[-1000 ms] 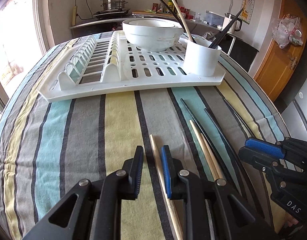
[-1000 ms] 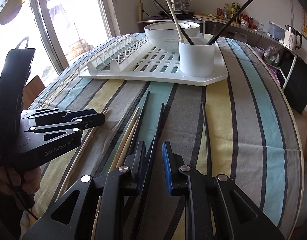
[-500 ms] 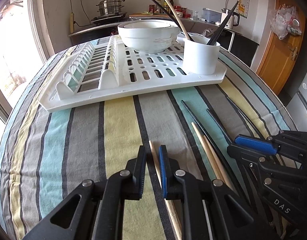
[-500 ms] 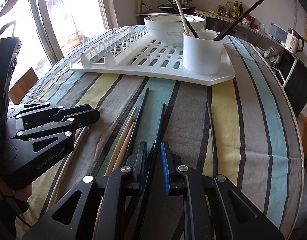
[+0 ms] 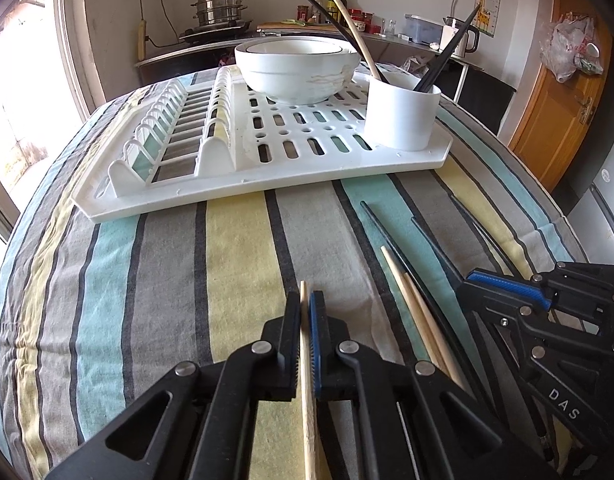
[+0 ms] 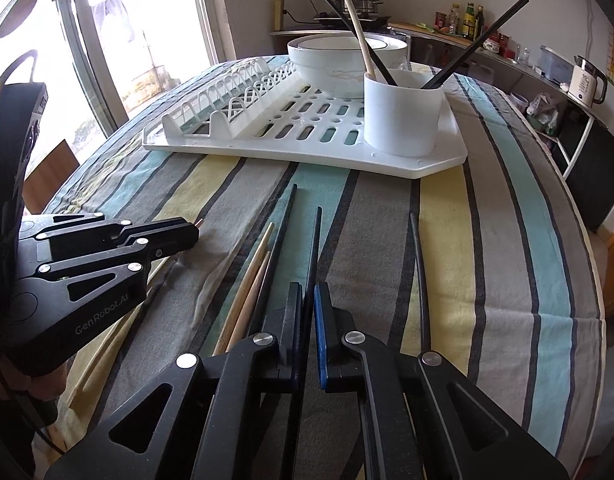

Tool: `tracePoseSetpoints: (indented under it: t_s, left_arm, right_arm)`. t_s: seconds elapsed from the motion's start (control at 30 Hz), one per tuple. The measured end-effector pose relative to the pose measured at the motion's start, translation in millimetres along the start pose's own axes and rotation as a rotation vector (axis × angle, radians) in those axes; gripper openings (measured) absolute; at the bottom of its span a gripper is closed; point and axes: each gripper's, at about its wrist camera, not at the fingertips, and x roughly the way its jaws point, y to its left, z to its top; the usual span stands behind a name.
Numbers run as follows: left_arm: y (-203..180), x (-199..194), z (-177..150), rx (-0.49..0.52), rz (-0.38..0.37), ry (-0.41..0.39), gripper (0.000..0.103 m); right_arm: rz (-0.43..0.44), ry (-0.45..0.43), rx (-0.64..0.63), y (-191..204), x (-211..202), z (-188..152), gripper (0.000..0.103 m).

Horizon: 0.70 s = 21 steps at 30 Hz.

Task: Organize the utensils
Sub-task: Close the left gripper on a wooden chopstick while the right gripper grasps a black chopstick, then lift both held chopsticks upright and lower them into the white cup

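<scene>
Wooden chopstick (image 5: 305, 364) now pinched tight in the left gripper (image 5: 305, 312), whose fingers were apart a second ago; right gripper (image 6: 308, 312) has nearly closed on the black chopstick (image 6: 313, 248). Both look lift-ready for the white cylindrical holder (image 6: 403, 114), upper centre.

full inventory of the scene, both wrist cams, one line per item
drying rack: 1, white, far side of table
bowls: stacked, white, on rack
utensil cup: 1, white, rack's right corner; holds black and wooden chopsticks
wooden chopstick: 1, tan, in left gripper
wooden pair: 2, tan, on cloth
black chopstick: 1, in right gripper
loose black chopsticks: 2, on cloth
tablecloth: striped
left gripper: closed on wooden chopstick
right gripper: closed on black chopstick
</scene>
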Motion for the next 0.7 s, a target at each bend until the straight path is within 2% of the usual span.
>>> tracePoseSetpoints:
  t_s: [0.37,0.7]
  left_arm:
    - [-2.5,-39.3,13.6,0.0,-0.043,-0.075,0.005]
    - [1.6,-111.7,30.0,-0.004,-0.073,-0.238,0.005]
  right_arm:
    - [0.039,-0.138,0.037,-8.2,-47.5,14.3,0.006]
    - [0.044,-0.281,0.065,-15.4,-98.4,18.2,0.005]
